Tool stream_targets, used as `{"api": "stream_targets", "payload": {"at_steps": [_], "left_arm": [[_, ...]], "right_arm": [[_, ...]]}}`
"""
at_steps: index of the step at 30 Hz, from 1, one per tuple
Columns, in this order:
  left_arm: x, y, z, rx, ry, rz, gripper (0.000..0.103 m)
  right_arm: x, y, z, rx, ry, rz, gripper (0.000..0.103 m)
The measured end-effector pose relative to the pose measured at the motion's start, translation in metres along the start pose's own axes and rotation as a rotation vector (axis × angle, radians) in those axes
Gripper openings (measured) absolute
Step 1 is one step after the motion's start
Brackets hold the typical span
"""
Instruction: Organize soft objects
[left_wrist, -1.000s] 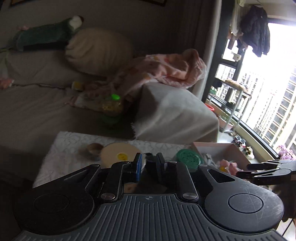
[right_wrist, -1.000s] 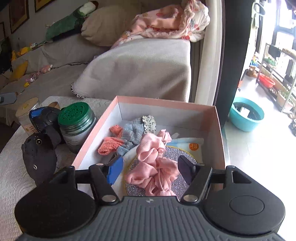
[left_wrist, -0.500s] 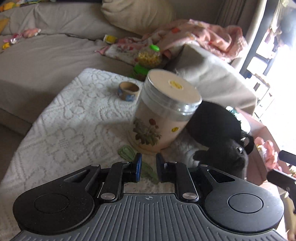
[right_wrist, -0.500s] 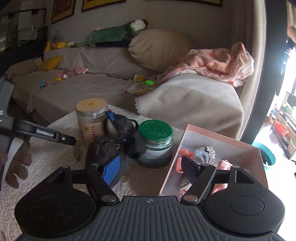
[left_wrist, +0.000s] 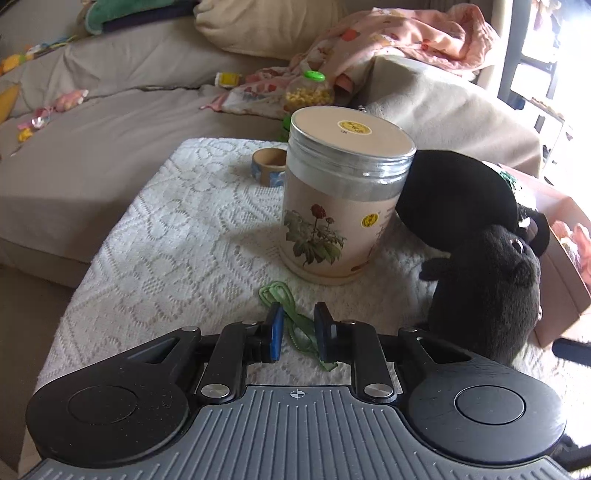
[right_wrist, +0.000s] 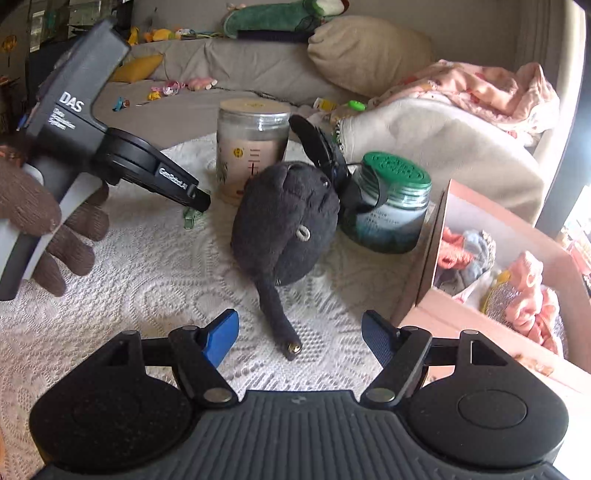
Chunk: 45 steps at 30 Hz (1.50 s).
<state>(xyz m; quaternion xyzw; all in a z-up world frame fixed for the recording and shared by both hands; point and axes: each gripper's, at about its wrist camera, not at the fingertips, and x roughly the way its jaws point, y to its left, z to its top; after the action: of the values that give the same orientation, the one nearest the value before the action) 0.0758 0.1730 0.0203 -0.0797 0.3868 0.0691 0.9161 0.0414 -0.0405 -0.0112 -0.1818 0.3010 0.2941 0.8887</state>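
Observation:
A thin green hair tie (left_wrist: 291, 314) lies on the white lace tablecloth (left_wrist: 166, 240). My left gripper (left_wrist: 298, 330) hovers over it, jaws a narrow gap apart with the tie between them, not pinched. A black plush toy (right_wrist: 286, 225) stands mid-table, also in the left wrist view (left_wrist: 487, 280). My right gripper (right_wrist: 297, 338) is open and empty, just short of the plush's tail. The pink box (right_wrist: 436, 236) at right holds pink scrunchies (right_wrist: 532, 299) and other soft items. The left gripper shows in the right wrist view (right_wrist: 201, 197).
A beige floral jar (left_wrist: 343, 199) stands behind the hair tie, a green-lidded glass jar (right_wrist: 388, 206) beside the box, a tape roll (left_wrist: 269, 167) further back. A grey sofa (left_wrist: 110, 122) with pillow and pink blanket (left_wrist: 399, 33) lies beyond the table.
My left gripper dropped to the table and closed in on the green tie. My right gripper pulled out of the pink box and swung left toward the plush.

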Motion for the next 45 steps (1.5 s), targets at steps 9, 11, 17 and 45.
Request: {"api": "stream_targets", "payload": {"at_steps": [9,11,17,45], "left_arm": [[-0.007,0.017,-0.006,-0.015,0.006,-0.022,0.022],[-0.005,0.016,-0.005,-0.004,0.011,-0.032,0.023],[-0.008,0.017,-0.011,0.013,-0.010,-0.057,0.024],[-0.046,0.011,-0.069,0.032,-0.094,-0.224,0.014]], "right_arm": [[0.009,-0.007,-0.014,0.073,0.016,0.004,0.086],[0.010,-0.010,-0.015,0.099,0.021,0.014,0.087],[0.011,-0.013,-0.016,0.121,0.023,0.024,0.088],[-0.023,-0.003,0.042,0.118,-0.053,0.182,0.064]]}}
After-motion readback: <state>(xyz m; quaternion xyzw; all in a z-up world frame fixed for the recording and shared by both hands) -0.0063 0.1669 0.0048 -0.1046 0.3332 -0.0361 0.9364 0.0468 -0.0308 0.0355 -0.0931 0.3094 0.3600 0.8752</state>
